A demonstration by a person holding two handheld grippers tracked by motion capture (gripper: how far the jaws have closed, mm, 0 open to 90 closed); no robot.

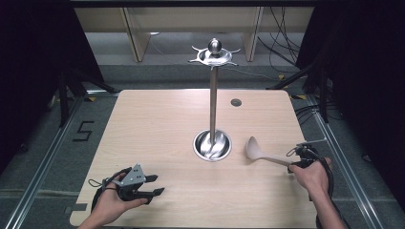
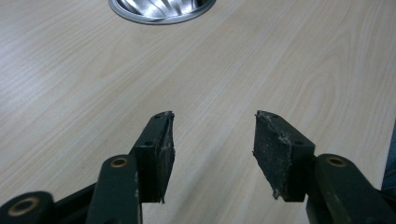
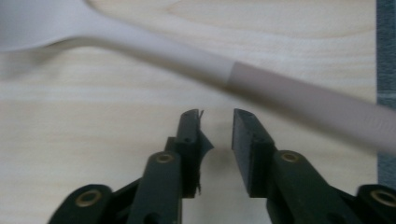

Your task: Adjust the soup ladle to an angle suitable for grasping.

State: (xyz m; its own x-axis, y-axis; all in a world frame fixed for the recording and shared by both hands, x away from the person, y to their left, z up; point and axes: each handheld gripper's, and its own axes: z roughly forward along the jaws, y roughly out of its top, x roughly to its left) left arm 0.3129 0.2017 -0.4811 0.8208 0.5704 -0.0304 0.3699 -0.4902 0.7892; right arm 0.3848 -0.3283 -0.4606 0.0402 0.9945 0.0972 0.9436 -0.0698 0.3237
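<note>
A light wooden table [image 1: 157, 119] stood on a grey floor between dark curtains. Near its centre rose a metal utensil stand [image 1: 213, 95], its pole set in a round steel base [image 1: 212, 145] and topped by a hooked ring and knob. A pale ladle [image 1: 260, 153] lay on the table just right of the base, bowl toward the stand, handle running right and nearer. The right gripper [image 3: 217, 116], at the near right, pointed at the ladle handle [image 3: 280, 91] with its jaws slightly parted and nothing between them; the handle lay just beyond the tips. The left gripper [image 1: 157, 184] rested at the near left, jaws spread and empty, aimed at bare table.
</note>
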